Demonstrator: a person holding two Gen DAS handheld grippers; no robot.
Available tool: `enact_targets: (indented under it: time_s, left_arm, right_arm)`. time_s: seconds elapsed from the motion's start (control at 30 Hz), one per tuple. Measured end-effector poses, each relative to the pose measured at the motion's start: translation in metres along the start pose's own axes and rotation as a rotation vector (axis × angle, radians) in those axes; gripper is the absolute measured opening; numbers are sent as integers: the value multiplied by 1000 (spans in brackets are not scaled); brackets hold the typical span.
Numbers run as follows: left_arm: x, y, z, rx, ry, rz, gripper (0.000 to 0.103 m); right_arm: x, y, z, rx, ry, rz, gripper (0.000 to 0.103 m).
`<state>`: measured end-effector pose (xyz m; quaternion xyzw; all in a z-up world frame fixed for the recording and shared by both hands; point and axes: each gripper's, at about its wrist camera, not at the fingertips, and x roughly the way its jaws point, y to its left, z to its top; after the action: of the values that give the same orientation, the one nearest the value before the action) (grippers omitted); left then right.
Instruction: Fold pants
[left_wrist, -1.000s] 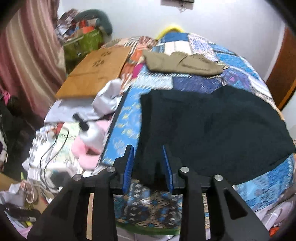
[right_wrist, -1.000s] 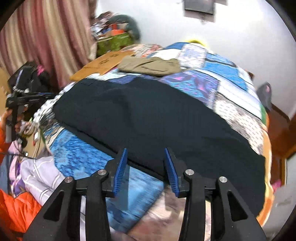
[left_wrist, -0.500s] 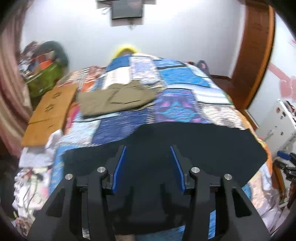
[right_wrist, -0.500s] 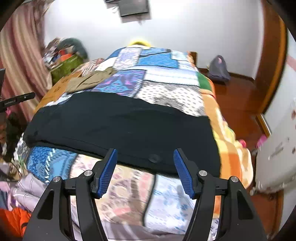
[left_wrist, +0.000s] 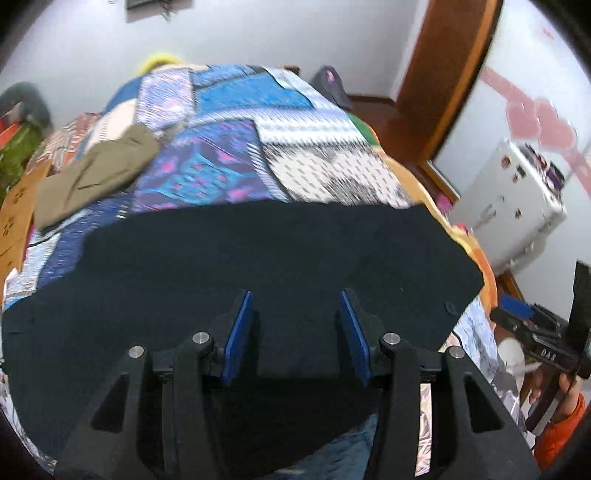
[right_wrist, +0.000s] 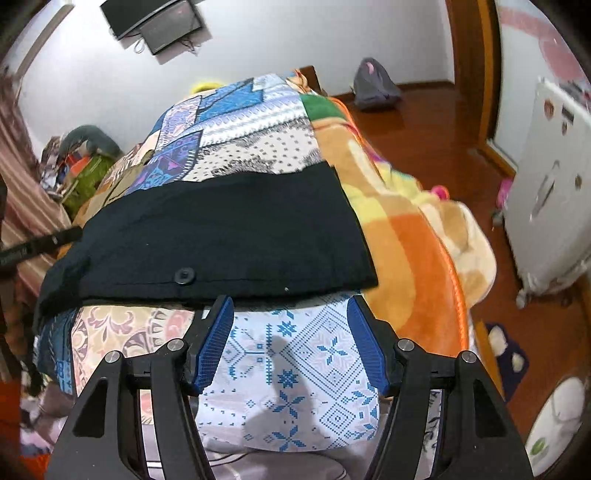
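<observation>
Dark navy pants (left_wrist: 258, 258) lie flat across the near end of the patchwork bed. In the right wrist view the pants (right_wrist: 229, 229) show their waistband and a button (right_wrist: 184, 275) at the near edge. My left gripper (left_wrist: 295, 328) is open and empty above the middle of the pants. My right gripper (right_wrist: 291, 332) is open and empty, just in front of the waistband edge over the white and blue quilt patch. The right gripper also shows in the left wrist view (left_wrist: 543, 350) at the far right.
Folded olive pants (left_wrist: 96, 173) lie farther up the bed (left_wrist: 236, 110) on the left. An orange blanket (right_wrist: 413, 236) hangs off the bed's right side. A white appliance (right_wrist: 550, 206) and wooden floor (right_wrist: 424, 122) are on the right. Clutter and a curtain (right_wrist: 22, 177) are on the left.
Both grippers have swung to the right along the pants. The left has moved from the leg end to the middle. The right has reached the waistband end, and its jaws stand wider.
</observation>
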<state>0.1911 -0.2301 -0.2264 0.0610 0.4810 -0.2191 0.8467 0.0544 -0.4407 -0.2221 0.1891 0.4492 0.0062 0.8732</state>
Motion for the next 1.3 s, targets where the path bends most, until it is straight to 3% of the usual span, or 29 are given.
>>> enact_targets:
  time_s: [0.17,0.23,0.47,0.77,0.83,0.9,1.07,1.3]
  left_arm:
    - [19,-19,-8,14,46,-23,49]
    - [20,-25,-9,39,31,-1,52]
    - [27,-32,-8,56,27,16,56]
    - [34,-35,-3,63,16,43,58]
    - [34,-35,-2,63,16,44,58]
    - [34,-35,-2,56,15,38,58]
    - [33,-33,-1,45,14,28,58]
    - [21,-22,3,2,2,0,58]
  right_arm:
    - [10,-13,1,107,8,82,60]
    - [16,-15,2,142,10,104,60]
    - [41,-19,1,177,80,137,60]
    - [49,-25,6,183,60,156,62]
    - [47,-25,8,184,42,147,58]
    - [45,-26,10,183,25,151,40]
    - [39,-27,18,171,-17,151,11]
    - [12,-2,36,47,-117,135,8]
